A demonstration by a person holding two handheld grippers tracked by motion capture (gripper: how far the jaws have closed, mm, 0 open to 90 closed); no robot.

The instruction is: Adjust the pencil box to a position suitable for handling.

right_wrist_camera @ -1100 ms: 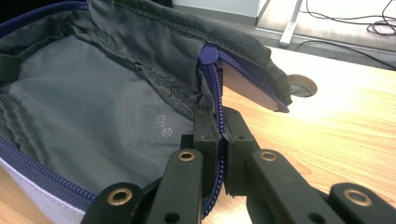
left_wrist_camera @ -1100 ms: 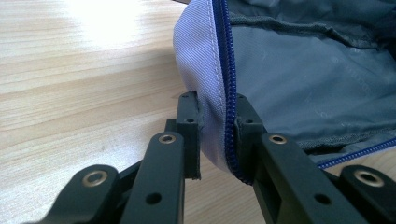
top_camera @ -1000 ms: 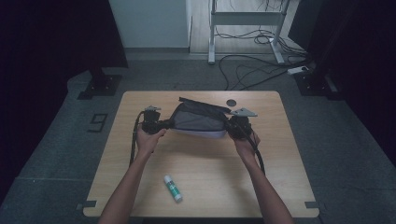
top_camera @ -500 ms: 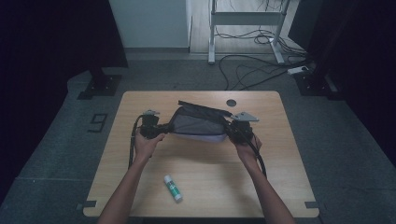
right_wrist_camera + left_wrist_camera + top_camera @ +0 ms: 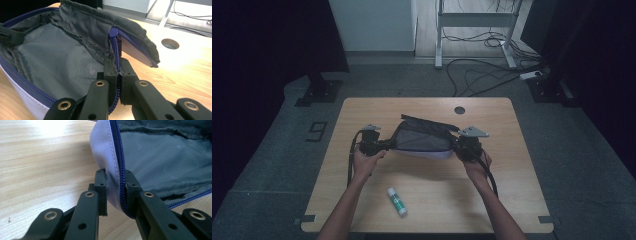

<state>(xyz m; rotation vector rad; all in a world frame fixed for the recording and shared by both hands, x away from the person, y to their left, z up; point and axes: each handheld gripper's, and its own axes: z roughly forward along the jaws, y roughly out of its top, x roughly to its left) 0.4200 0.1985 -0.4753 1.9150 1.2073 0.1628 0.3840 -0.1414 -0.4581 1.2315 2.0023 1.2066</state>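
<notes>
Two grippers are in my hands, each clamped on one end of the same pouch. Nearest in the high view, at the lower centre of the frame, a glue stick (image 5: pixel 397 201) with a green label lies on the wooden table (image 5: pixel 512 200), well apart from everything else. My forearms come up from the bottom edge on either side of it.

At mid-frame left, my left gripper (image 5: pixel 379 145) holds the left end of the pouch (image 5: pixel 422 140). In the left gripper view, its jaws rise from the bottom and pinch the pale lilac outer fabric (image 5: pixel 105 157) and the blue zipper (image 5: pixel 121 172) between the pads; the grey lining fills the upper right of that frame, bare table the left half.

At mid-frame right in the high view, my right gripper (image 5: pixel 462 146) holds the opposite end. In the right gripper view, its jaws are closed on the zipper edge (image 5: pixel 116 72) at centre frame, the zipper open, and a dark flap (image 5: pixel 135 32) curls over toward the upper right.

Between the two grippers the pouch is stretched open across the table's middle, mouth facing upward. Farther off, toward the upper centre of the tabletop, a round cable hole (image 5: pixel 459 110) sits beyond the pouch. Past the table edge, cables (image 5: pixel 482 80) trail over the grey floor.
</notes>
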